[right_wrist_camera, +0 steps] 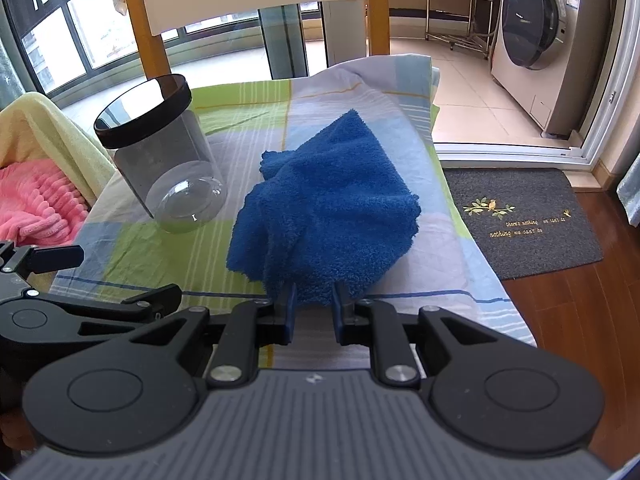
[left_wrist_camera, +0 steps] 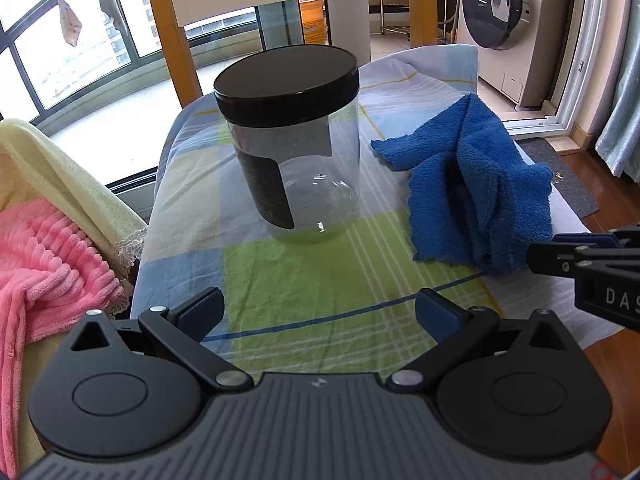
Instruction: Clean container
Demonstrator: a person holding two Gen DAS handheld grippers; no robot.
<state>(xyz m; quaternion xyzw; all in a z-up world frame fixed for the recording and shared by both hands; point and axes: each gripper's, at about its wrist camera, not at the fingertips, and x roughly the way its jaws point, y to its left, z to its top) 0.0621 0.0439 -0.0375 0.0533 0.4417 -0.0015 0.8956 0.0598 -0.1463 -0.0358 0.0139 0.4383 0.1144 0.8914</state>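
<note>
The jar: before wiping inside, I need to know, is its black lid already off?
No, the black lid sits on the jar.

Bright window daylight, soft shadows, fisheye-bent edges, corners perhaps blurred

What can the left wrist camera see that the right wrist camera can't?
Only the left wrist view shows the dark label on the jar's side and the left hand-held gripper wide open in front of the jar.

Only the right wrist view shows the grey doormat with its gold bird, and the right hand-held gripper closed on the blue towel's near edge.

Both show the clear jar with its black lid, the blue towel, the checked cloth and the washing machine.
</note>
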